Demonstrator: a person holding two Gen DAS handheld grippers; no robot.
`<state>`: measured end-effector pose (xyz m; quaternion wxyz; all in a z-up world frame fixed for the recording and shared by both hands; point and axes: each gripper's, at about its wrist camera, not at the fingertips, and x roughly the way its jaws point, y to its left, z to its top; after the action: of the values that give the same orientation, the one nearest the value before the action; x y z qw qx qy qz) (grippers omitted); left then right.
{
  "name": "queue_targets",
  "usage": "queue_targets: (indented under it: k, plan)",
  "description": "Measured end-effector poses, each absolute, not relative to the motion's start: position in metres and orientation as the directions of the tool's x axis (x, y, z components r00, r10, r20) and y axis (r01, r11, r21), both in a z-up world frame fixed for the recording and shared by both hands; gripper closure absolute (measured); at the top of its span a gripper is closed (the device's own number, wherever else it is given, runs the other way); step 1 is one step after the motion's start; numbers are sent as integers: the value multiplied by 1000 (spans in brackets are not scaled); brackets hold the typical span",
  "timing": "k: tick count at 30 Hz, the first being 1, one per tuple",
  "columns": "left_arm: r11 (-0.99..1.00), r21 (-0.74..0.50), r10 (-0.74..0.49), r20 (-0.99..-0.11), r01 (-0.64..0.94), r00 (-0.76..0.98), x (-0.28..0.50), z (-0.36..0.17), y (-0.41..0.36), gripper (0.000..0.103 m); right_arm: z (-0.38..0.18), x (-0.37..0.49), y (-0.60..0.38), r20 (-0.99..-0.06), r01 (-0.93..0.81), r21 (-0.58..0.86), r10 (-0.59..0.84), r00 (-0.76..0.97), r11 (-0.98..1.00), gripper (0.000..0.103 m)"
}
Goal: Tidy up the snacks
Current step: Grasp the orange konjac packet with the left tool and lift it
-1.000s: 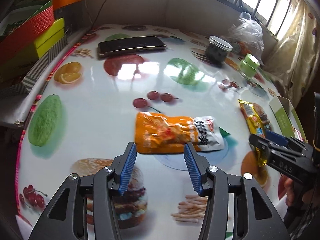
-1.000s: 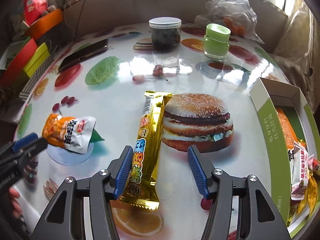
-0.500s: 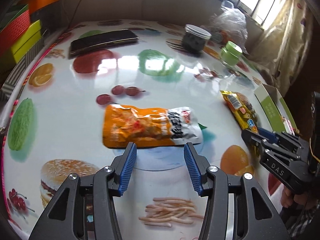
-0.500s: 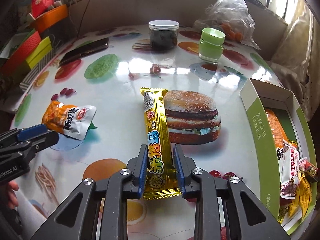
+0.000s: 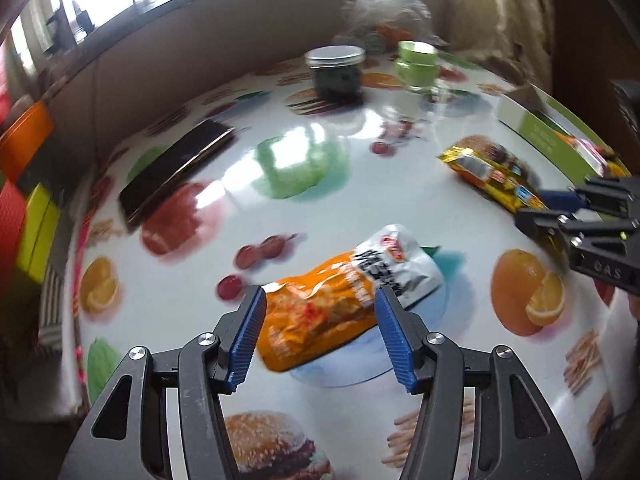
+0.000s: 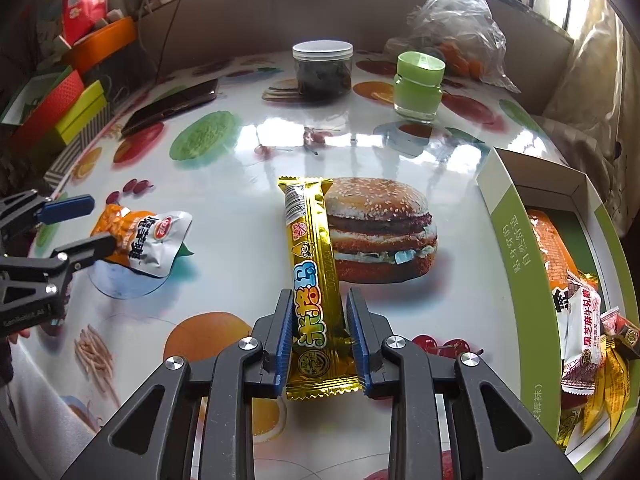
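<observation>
An orange and white snack pouch [image 5: 344, 300] lies slanted on the fruit-print table [image 5: 280, 200]. My left gripper [image 5: 320, 312] straddles its orange end; its jaws are opening and the pads stand off the pouch. A long gold snack bar [image 6: 310, 264] lies beside the printed burger, and my right gripper [image 6: 320, 328] is shut on its near end. In the right wrist view the pouch [image 6: 144, 240] and the left gripper [image 6: 76, 228] sit at far left. From the left wrist camera the gold bar [image 5: 492, 176] and the right gripper [image 5: 556, 208] show at far right.
A green and white box [image 6: 516, 248] holding several snack packs stands at the right. A dark jar with a white lid [image 6: 322, 70], a green jar [image 6: 418, 84] and a plastic bag [image 6: 452, 28] stand at the back. A phone [image 6: 172, 106] and coloured boxes [image 6: 60, 112] lie at the left.
My right gripper shut on the gold bar's near end. The left gripper rolled and moved onto the pouch, which now lies slanted between its wider jaws.
</observation>
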<state>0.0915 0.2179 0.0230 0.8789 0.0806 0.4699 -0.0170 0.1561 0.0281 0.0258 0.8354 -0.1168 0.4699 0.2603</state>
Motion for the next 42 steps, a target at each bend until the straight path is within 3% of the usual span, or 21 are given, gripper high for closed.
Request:
queue_targets:
  k: [4, 7, 16, 28, 30, 35, 42]
  plan:
    - [974, 126, 12, -856, 187, 517, 99, 14, 215, 45, 26, 157, 27, -846, -543, 50, 325, 424, 838, 79]
    - [971, 120, -1, -862, 206, 506, 103, 12, 219, 38, 26, 157, 26, -846, -542, 50, 324, 424, 839, 79]
    - [972, 70, -53, -863, 222, 503, 124, 6, 228, 28, 25, 157, 26, -845, -539, 52, 324, 425, 841, 78]
    - [983, 3, -92, -860, 184, 503, 129, 3, 233, 28, 25, 158, 26, -843, -537, 57, 328, 426, 842, 78]
    - [983, 2, -92, -858, 183, 505, 128, 4, 232, 30, 25, 158, 26, -843, -537, 58, 330, 425, 842, 78]
    - [983, 4, -93, -853, 184, 513, 125, 6, 229, 50, 26, 158, 25, -841, -536, 60, 332, 427, 842, 78]
    - [988, 20, -65, -840, 150, 539, 120, 7, 223, 59, 26, 158, 25, -838, -537, 62, 336, 429, 841, 78]
